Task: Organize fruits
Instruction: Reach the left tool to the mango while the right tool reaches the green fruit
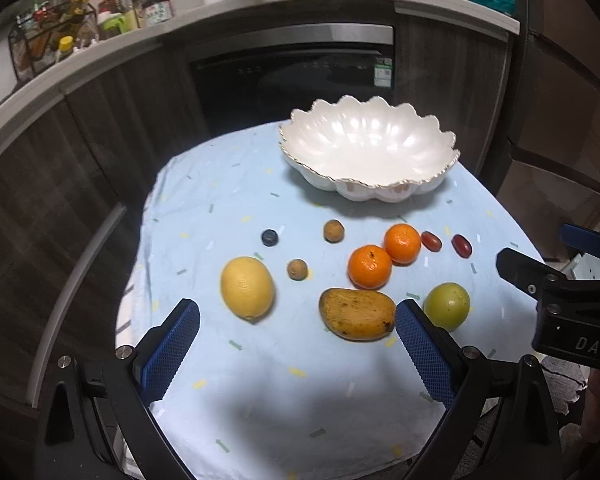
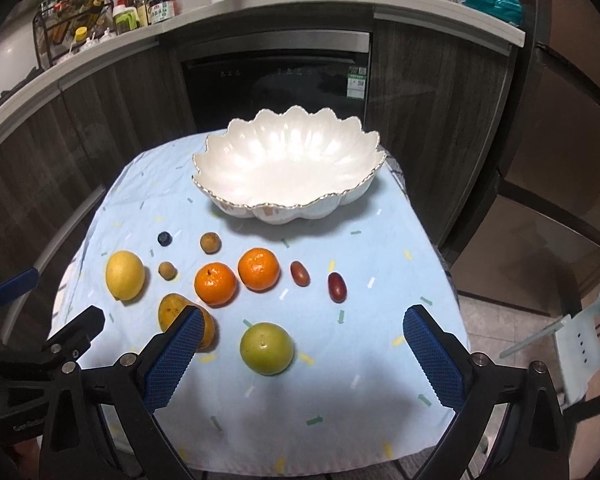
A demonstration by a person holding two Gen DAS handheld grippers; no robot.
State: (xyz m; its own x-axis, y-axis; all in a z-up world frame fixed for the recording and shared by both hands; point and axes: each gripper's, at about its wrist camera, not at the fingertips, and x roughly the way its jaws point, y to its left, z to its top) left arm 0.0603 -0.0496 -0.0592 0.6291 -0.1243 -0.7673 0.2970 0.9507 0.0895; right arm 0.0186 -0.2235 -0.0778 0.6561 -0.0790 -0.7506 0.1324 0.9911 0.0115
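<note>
An empty white scalloped bowl (image 1: 364, 148) (image 2: 288, 164) stands at the far side of the blue cloth. Loose fruit lies in front of it: a lemon (image 1: 247, 287) (image 2: 125, 275), a mango (image 1: 357, 314) (image 2: 171, 309), two oranges (image 1: 369, 266) (image 2: 259, 269), a green fruit (image 1: 447, 306) (image 2: 266, 348), two red grapes (image 1: 461, 245) (image 2: 337, 287), two small brown fruits (image 1: 333, 231) (image 2: 211, 243) and a blueberry (image 1: 270, 237) (image 2: 164, 238). My left gripper (image 1: 298, 344) hovers open, short of the lemon and mango. My right gripper (image 2: 304, 356) is open around the green fruit's near side, touching nothing.
The blue patterned cloth (image 1: 260, 392) covers a small round table. Behind it are dark cabinets with a built-in oven (image 1: 292, 76) and a counter holding bottles (image 1: 80, 20). A pale perforated stand (image 2: 592, 340) sits on the floor at the right.
</note>
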